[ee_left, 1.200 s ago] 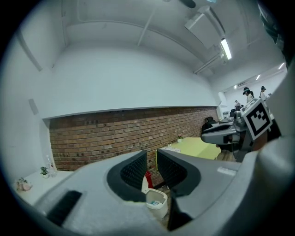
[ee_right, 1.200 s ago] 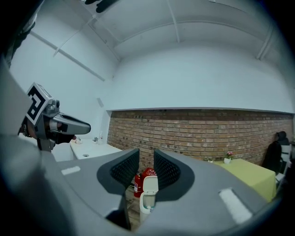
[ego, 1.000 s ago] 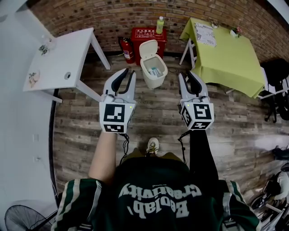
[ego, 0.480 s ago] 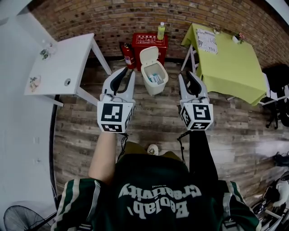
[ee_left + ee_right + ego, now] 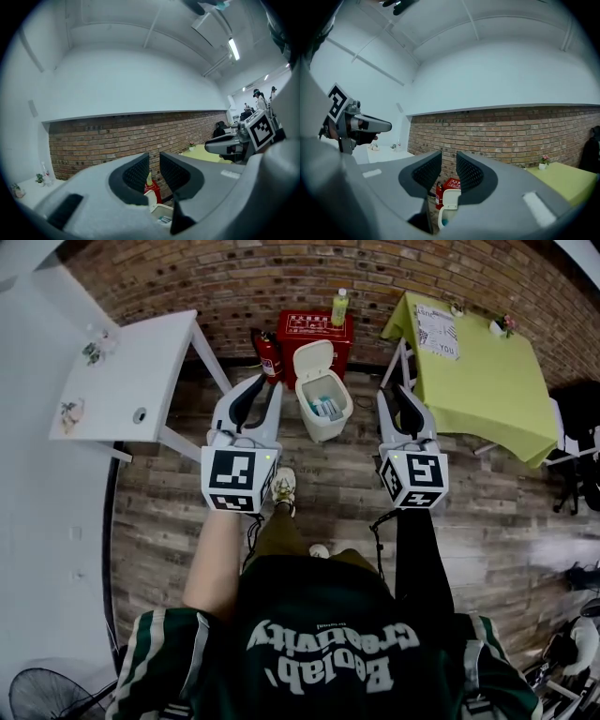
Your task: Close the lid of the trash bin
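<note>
While the person stands facing the brick wall, the trash bin [image 5: 324, 411] sits on the wooden floor at twelve o'clock from them, just in front of a red cabinet [image 5: 312, 322]. A fire extinguisher [image 5: 268, 351] stands at its ten o'clock. The lid [image 5: 312, 359] is upright, hinged at the bin's far rim, so the mouth is open and some litter shows inside.

Both tools are held level and clear of the bin. The left gripper [image 5: 266, 388] is at the bin's eight o'clock and the right gripper [image 5: 394, 396] at its four o'clock. Each has its jaws a narrow gap apart, with nothing between them.

The bin looks like thin white plastic, stiff but light, and I'd guess the lid swings freely on its hinge. The sensible place to take it is the free top edge, or the back face just below that edge, nudging it forward and down rather than pinching hard. Being so light, the bin could skid or tip backwards on the smooth boards if pushed low or sideways.
</note>
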The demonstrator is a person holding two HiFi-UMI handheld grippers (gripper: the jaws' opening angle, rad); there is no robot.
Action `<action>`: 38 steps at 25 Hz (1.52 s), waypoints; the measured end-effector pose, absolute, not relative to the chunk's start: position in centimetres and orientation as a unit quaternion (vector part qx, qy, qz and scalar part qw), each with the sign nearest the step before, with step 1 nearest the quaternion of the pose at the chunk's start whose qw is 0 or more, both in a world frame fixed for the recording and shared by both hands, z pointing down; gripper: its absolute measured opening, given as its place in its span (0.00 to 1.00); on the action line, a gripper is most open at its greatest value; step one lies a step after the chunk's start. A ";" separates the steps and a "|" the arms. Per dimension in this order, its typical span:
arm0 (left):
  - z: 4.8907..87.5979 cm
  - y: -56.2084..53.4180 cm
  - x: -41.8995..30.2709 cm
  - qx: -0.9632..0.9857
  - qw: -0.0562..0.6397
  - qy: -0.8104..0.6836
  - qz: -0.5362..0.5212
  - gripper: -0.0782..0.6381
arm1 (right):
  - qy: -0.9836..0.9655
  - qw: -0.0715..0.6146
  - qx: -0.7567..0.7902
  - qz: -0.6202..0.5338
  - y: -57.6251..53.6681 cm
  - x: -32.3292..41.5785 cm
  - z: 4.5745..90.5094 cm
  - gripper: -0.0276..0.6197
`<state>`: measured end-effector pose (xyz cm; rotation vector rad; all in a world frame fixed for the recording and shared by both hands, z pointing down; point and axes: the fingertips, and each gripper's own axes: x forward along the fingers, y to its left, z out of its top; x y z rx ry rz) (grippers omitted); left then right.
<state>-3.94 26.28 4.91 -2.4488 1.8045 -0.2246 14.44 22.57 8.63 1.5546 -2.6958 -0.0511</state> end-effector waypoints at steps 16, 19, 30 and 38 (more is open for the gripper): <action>7.0 14.7 -6.8 -0.818 0.039 0.570 -0.071 0.22 | -0.861 0.027 0.507 -0.018 11.5 10.9 10.1 0.22; 7.1 11.5 -7.9 -0.822 0.040 0.564 -0.067 0.22 | -0.861 0.029 0.508 -0.022 8.6 9.2 10.1 0.22; 5.2 -1.6 -10.9 -0.842 0.049 0.534 -0.061 0.22 | -0.849 0.032 0.527 -0.025 -2.8 5.1 8.6 0.22; 6.5 -7.7 -13.3 -0.849 0.029 0.524 -0.066 0.22 | -0.841 0.047 0.539 -0.010 -8.2 3.0 9.8 0.22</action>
